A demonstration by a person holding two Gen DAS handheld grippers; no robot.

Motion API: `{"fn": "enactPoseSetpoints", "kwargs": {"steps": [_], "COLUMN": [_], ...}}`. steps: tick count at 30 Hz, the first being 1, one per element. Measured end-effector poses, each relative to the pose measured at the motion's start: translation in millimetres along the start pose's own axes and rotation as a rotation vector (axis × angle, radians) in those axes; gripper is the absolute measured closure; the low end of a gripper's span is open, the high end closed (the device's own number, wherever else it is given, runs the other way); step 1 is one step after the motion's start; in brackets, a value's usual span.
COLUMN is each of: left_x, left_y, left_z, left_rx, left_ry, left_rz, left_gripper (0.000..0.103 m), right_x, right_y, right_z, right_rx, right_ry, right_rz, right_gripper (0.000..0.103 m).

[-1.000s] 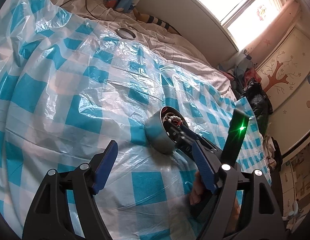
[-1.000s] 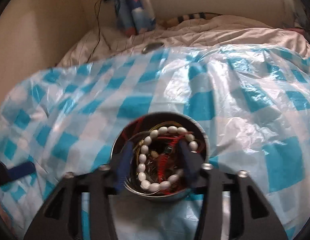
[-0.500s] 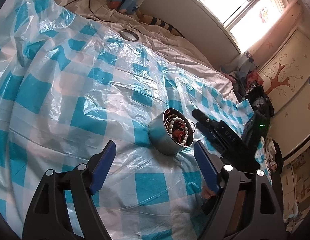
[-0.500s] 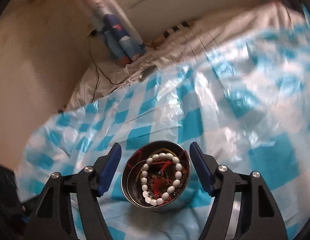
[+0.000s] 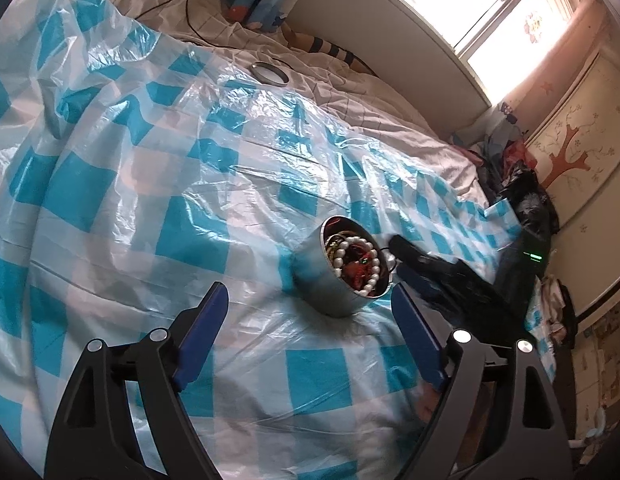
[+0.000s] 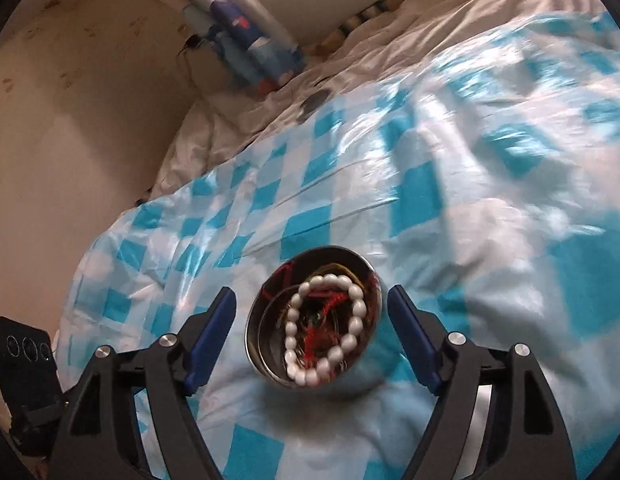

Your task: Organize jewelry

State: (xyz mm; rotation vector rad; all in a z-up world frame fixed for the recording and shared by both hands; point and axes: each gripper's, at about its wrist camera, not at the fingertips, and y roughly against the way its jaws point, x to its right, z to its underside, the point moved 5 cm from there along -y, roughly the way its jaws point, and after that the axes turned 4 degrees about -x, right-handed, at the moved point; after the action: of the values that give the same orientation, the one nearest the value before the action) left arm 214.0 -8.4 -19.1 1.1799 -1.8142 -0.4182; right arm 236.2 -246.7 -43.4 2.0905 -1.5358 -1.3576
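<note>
**Currently: tin released, both grippers open**

We see the round metal tin (image 6: 310, 354) standing on the blue-checked plastic sheet (image 6: 430, 184), holding a white bead bracelet (image 6: 326, 328) among red cords. Our right gripper (image 6: 310, 304) has just been opening; its jaws flank the tin without touching. Our left gripper (image 5: 307, 304) stands wide and empty, just short of the tin.

a round metal tin (image 6: 261, 354) stands open on the blue-checked plastic sheet (image 6: 350, 184), holding a white bead bracelet (image 6: 324, 330) (looped over tangled red and gold cords).
</note>
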Motion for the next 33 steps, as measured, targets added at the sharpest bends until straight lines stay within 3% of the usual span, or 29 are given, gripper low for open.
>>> {"fn": "enactPoseSetpoints", "kwargs": {"steps": [4, 8, 12, 20, 33], "left_x": [0.0, 3.8, 13.3, 19.6, 35.4], "left_y": [3.2, 20.3, 44.5, 80.3, 82.8], "left_z": [12.5, 47.8, 84.1, 119.6, 123.8], "left_rx": [-0.003, -0.003, 0.018, 0.099, 0.136], "left_ry": [-0.053, -0.112, -0.216, -0.272, -0.301], "left_rz": [-0.091, -0.189, -0.311, -0.419, -0.421], "left_gripper": [0.023, 0.011, 0.008, 0.008, 0.008], "right_x": [-17.1, -25.0, -28.1, -30.6, -22.5], "right_y": [44.1, 79.7, 114.7, 148.7, 148.3], "right_z": [43.3, 109.7, 140.0, 161.6, 154.2], "right_rx": [0.030, -0.016, 0.040, 0.132, 0.162], "right_ry": [0.137, 0.302, 0.331, 0.266, 0.212], "right_rz": [0.202, 0.396, 0.434, 0.424, 0.428], "right_gripper": [0.020, 0.013, 0.009, 0.008, 0.008]}}
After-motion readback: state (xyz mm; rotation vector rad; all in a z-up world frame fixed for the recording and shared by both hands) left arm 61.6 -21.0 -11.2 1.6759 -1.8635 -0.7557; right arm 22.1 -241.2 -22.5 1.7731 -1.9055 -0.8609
